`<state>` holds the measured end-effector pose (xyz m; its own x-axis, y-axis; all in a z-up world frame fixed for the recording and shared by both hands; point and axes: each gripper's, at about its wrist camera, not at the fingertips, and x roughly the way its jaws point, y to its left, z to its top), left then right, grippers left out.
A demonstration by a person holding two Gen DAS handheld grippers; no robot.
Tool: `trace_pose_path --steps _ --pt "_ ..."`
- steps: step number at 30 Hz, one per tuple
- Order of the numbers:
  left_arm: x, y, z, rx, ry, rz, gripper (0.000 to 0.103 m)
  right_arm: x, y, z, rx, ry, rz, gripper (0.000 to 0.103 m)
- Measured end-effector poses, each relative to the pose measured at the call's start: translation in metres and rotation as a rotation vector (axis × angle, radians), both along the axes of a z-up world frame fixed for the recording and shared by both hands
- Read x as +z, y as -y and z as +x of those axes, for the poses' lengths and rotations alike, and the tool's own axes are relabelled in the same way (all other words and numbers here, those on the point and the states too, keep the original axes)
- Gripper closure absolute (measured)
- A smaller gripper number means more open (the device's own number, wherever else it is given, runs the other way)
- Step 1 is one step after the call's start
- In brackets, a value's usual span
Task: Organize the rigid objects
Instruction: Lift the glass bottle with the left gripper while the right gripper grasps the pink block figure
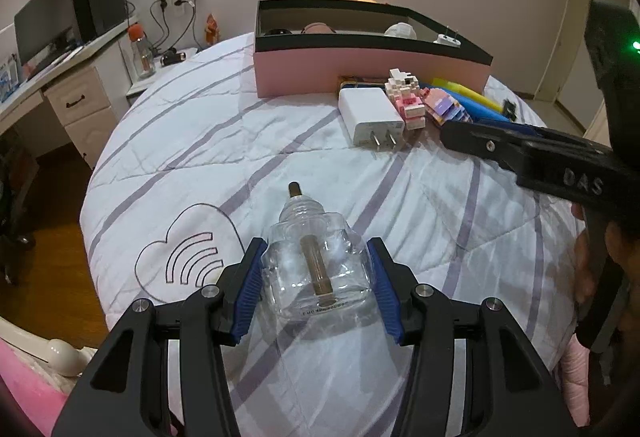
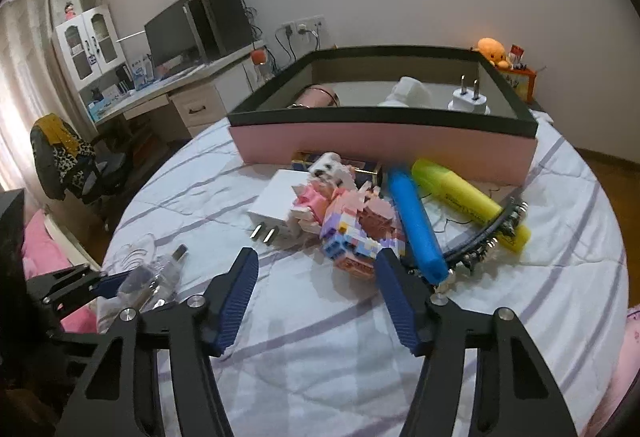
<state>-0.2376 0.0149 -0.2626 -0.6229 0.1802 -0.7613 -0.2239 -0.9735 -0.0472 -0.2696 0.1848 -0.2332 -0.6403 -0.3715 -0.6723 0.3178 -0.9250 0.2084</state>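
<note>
On bedspread (image 1: 304,141), glass bottle (image 1: 316,269) lies between left fingers (image 1: 250,277).

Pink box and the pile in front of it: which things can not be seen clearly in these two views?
- Pink box contents: in both views the near wall hides their lower parts.
- Dark flat item behind the block toys: mostly covered in both views.
- Print on the clear bottle: too small in the left wrist view.
- Bottle in the right wrist view: blurred, partly behind the left tool.
</note>
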Motion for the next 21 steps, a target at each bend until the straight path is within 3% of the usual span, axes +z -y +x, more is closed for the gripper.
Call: trace_pose_path --steps 5,10,14,16,17,21 --pt "-0.002 -0.002 -0.009 0.001 -0.009 0.004 0.048 0.0 -0.008 -0.015 -0.062 0.02 0.021 0.04" --pt "-0.005 -0.006 -0.012 -0.006 -0.04 -0.018 0.046 -0.008 -0.006 -0.033 -0.053 0.062 0.028 0.04" --pt "-0.006 -0.006 -0.015 -0.008 -0.06 -0.019 0.052 -0.013 -0.003 -0.042 -0.035 0.088 0.034 0.04" --pt "-0.005 -0.006 -0.016 -0.007 -0.057 -0.012 0.052 -0.013 0.0 -0.043 -0.022 0.09 0.049 0.041" --pt "-0.004 -0.004 -0.016 -0.006 -0.056 -0.006 0.052 -0.013 0.0 -0.042 -0.013 0.088 0.054 0.047" --pt "-0.001 0.002 -0.014 -0.009 -0.044 0.04 0.052 -0.008 0.0 -0.034 0.006 0.063 0.068 0.047"
